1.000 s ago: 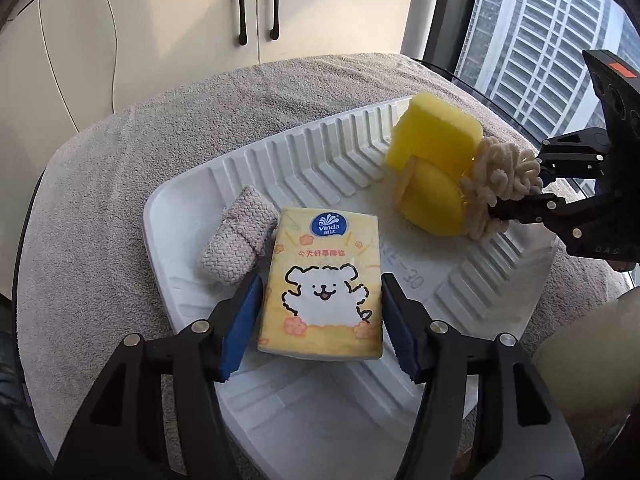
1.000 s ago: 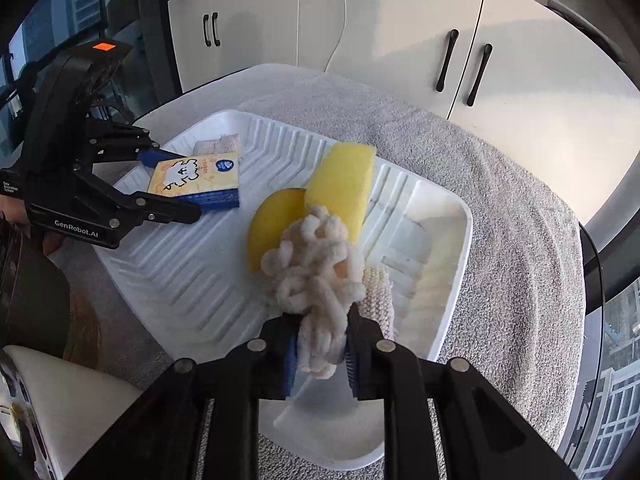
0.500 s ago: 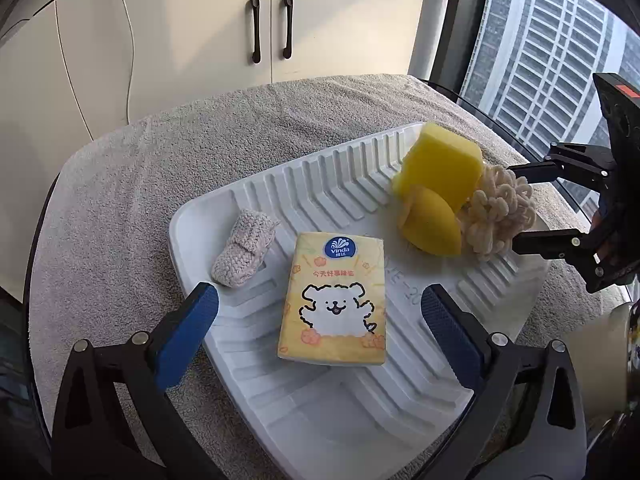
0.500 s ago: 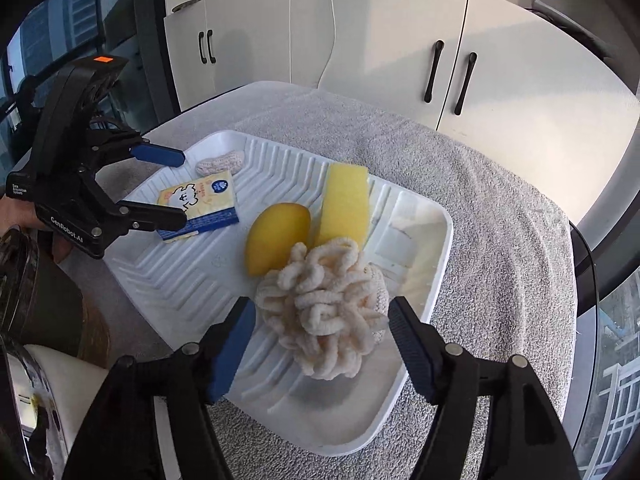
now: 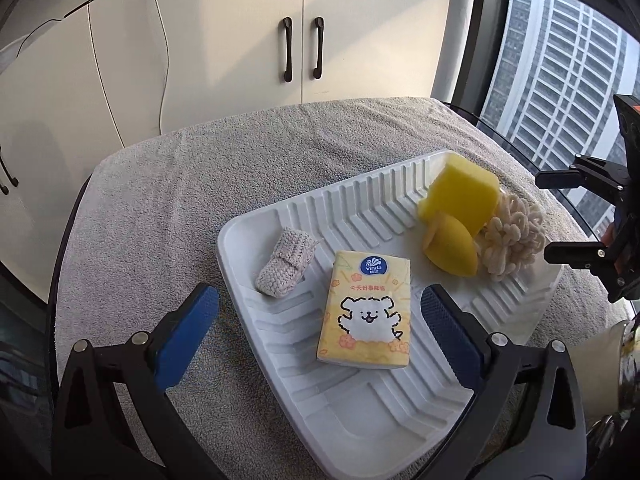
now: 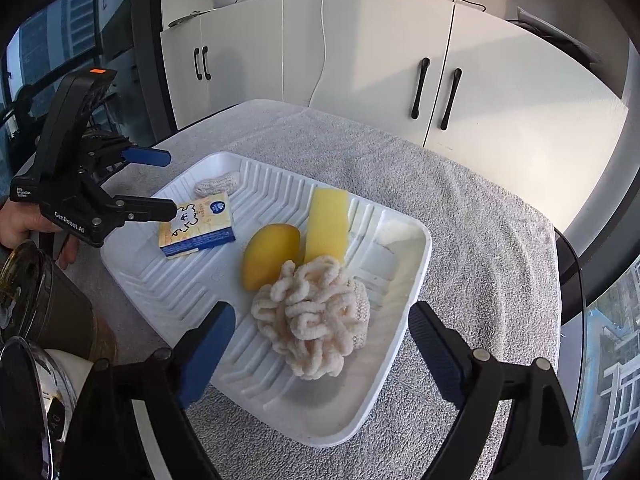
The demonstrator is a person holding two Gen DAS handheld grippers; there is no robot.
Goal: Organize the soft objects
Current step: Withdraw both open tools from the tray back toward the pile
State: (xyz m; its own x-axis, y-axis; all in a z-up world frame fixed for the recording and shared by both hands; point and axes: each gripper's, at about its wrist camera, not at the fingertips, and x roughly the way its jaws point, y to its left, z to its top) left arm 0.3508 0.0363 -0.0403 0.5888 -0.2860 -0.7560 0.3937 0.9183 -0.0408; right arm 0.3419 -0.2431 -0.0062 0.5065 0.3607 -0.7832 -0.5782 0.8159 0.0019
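Note:
A white ribbed tray (image 5: 360, 412) (image 6: 192, 300) holds a yellow tissue pack (image 5: 367, 310) (image 6: 196, 226), a grey knitted piece (image 5: 286, 262) (image 6: 216, 183), a yellow sponge block (image 5: 464, 196) (image 6: 327, 224), a yellow mango-shaped toy (image 5: 452, 250) (image 6: 270, 254) and a cream noodle-like scrubber (image 5: 514, 236) (image 6: 310, 324). My left gripper (image 5: 318, 328) (image 6: 162, 180) is open, drawn back from the tissue pack. My right gripper (image 6: 322, 344) (image 5: 554, 214) is open, just short of the scrubber.
The tray lies on a round table under a grey towel (image 5: 168, 208) (image 6: 460, 208). White cabinets (image 5: 280, 40) stand behind, a window (image 5: 560, 80) to the right. A dark jar (image 6: 36, 304) stands at the table's near left edge.
Both grippers opened, let go of the tissue pack and the scrubber, and pulled back. Both things now lie in the tray.

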